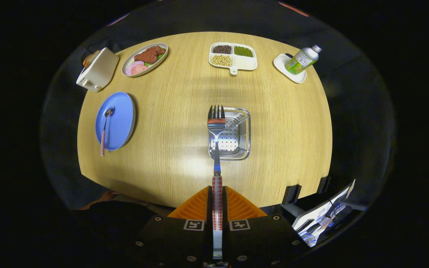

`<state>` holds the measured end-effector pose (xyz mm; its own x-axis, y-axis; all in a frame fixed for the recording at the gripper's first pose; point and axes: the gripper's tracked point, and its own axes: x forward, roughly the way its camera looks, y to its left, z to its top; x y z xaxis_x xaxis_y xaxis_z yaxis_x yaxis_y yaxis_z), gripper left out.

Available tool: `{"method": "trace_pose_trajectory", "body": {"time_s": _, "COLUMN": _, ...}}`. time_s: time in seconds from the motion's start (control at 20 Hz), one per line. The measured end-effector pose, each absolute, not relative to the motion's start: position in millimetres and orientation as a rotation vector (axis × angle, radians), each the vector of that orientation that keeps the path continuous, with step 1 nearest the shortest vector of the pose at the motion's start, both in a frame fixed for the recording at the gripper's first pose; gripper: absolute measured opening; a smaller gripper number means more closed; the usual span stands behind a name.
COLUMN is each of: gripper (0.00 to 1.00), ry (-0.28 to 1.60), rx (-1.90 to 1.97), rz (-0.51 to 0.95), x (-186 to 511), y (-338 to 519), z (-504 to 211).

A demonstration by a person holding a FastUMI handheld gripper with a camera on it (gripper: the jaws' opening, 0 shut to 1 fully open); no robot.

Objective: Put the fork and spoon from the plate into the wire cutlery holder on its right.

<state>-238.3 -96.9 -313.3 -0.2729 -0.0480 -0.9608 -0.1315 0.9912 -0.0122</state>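
The gripper [217, 203] is pinching the fork [216, 126] by its red-and-white checked handle, both fingers [197, 206] pressed against it from either side. The fork points straight ahead, tines away from the fingers, and its head hangs over the near-left part of the holder [237, 143], a square metal basket with a perforated bottom that sits at the middle of the round wooden table [169, 156]. Whether the tines touch the basket cannot be told. The spoon [105, 128] lies on the blue plate [121, 119], well to the left of the holder, bowl toward the far side and its checked handle reaching over the plate's near rim. Beyond the plate stands a white toaster [99, 69] with bread in it, and beside that an oval dish [144, 59] of meat and sliced food. Farther along the far edge is a white divided tray [233, 56] with dark beans, green beans and yellowish beans in three compartments. To its right a bottle [303, 59] with a green and white label leans on a small white saucer [289, 70]; the label's writing is too small to read. Square black-and-white markers sit on the gripper body behind the fingers.
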Motion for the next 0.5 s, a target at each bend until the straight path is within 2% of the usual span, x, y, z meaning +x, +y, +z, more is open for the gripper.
{"method": "trace_pose_trajectory", "body": {"time_s": 0.5, "gripper": 0.10, "ry": 2.074, "rx": -0.230, "rz": 0.169, "x": -241.5, "y": -122.2, "z": -335.8}}
